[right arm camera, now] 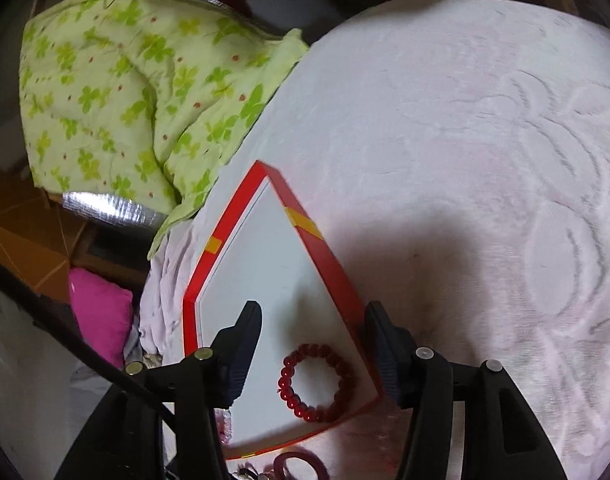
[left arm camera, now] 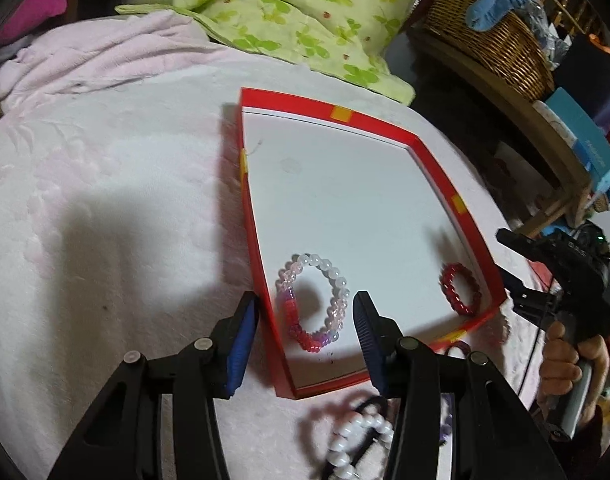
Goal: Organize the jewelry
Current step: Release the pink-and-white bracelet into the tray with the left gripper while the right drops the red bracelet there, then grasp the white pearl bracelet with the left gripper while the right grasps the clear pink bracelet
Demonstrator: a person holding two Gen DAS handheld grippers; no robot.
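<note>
A shallow red box (left arm camera: 445, 160) with a white floor lies on a pale pink blanket (left arm camera: 105, 200). Seen from the left wrist, a bracelet of white, pink and purple beads (left arm camera: 315, 304) lies flat on the box floor near the 7 o'clock corner, and a dark red bead bracelet (left arm camera: 459, 290) lies flat near the 4 o'clock corner, just beside the wall. The two bracelets are well apart. The left gripper (left arm camera: 305, 316) hovers over the near edge of the box with its jaws partly open; the left finger (left arm camera: 241, 344) is outside the box wall, the right finger (left arm camera: 369, 340) over the floor, and nothing is gripped. The right gripper (right arm camera: 313, 344) stands with its jaws apart above the dark red bracelet (right arm camera: 315, 382), which lies free on the floor, not touched by either finger. Outside the box at 6 o'clock, a white bead strand (left arm camera: 357, 444) rests on the blanket. A green patterned quilt (left arm camera: 289, 12) lies at 12 o'clock, a wicker basket (left arm camera: 493, 40) at 2 o'clock.
</note>
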